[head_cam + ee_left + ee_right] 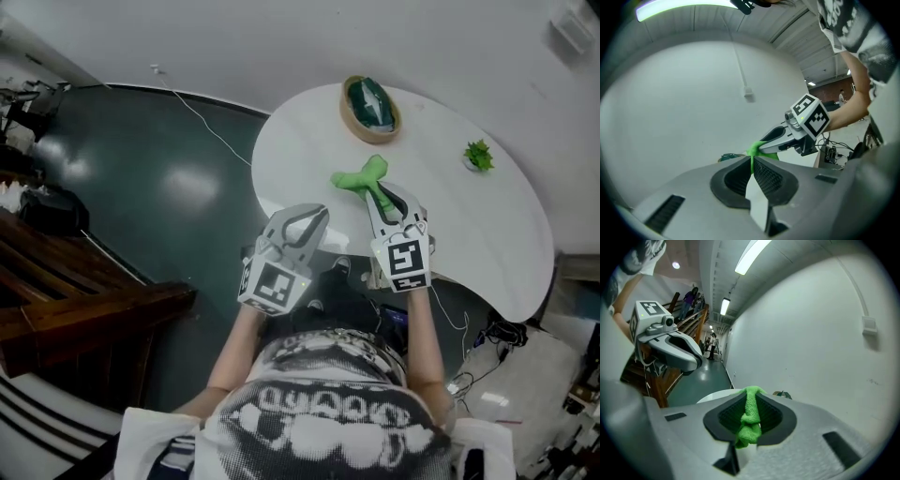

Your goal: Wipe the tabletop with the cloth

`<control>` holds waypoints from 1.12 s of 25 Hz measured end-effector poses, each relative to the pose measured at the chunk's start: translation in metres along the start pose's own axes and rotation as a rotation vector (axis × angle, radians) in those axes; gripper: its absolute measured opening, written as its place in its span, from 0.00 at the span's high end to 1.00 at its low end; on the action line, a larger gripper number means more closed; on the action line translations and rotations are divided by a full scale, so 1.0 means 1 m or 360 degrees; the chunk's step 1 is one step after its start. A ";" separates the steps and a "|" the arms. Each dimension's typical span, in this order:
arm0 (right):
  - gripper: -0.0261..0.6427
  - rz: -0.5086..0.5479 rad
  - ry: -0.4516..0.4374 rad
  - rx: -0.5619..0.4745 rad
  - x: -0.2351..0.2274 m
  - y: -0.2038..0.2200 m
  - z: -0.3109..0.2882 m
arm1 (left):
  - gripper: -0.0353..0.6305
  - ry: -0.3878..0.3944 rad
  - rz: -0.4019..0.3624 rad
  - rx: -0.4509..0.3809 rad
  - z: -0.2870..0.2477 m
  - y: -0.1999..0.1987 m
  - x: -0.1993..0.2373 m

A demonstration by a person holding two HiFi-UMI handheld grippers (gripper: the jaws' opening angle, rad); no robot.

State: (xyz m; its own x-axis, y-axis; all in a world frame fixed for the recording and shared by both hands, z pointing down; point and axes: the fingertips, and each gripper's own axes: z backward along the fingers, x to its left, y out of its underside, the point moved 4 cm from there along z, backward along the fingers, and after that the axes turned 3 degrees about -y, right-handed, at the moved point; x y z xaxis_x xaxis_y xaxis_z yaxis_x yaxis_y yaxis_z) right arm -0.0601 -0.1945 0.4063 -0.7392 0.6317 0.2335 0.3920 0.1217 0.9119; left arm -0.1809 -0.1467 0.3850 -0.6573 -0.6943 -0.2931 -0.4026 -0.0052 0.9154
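Right tool (377, 190) pinches the green, nubbly cloth (360, 177) over the smooth, white, rounded table (487, 225). Left tool (317, 216) is pressed together and empty at the table's near edge. Beyond the cloth stands a woven oval basket (369, 109), and a small spiky plant (479, 155) sits to the right.

- green cloth (360, 177): bunched up, pinched between the right claw (380, 192) jaws, loose end fanning out past the tips
- white round worktop (469, 225): right below the claw
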 end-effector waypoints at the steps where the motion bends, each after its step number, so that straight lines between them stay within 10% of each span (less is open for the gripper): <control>1: 0.88 -0.0001 -0.0017 0.0005 -0.005 0.002 -0.008 | 0.92 -0.0004 0.0002 0.0012 -0.006 0.000 0.003; 28: 0.88 0.0037 -0.0328 0.0094 0.011 0.009 -0.194 | 0.92 -0.0174 -0.0027 0.0205 -0.019 0.024 0.072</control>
State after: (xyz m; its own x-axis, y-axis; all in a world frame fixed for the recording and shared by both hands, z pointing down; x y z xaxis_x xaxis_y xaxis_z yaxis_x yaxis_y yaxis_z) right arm -0.1704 -0.3347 0.4829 -0.6044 0.7772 0.1751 0.4438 0.1459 0.8842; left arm -0.2254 -0.2107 0.3909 -0.7122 -0.6125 -0.3431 -0.4879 0.0805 0.8692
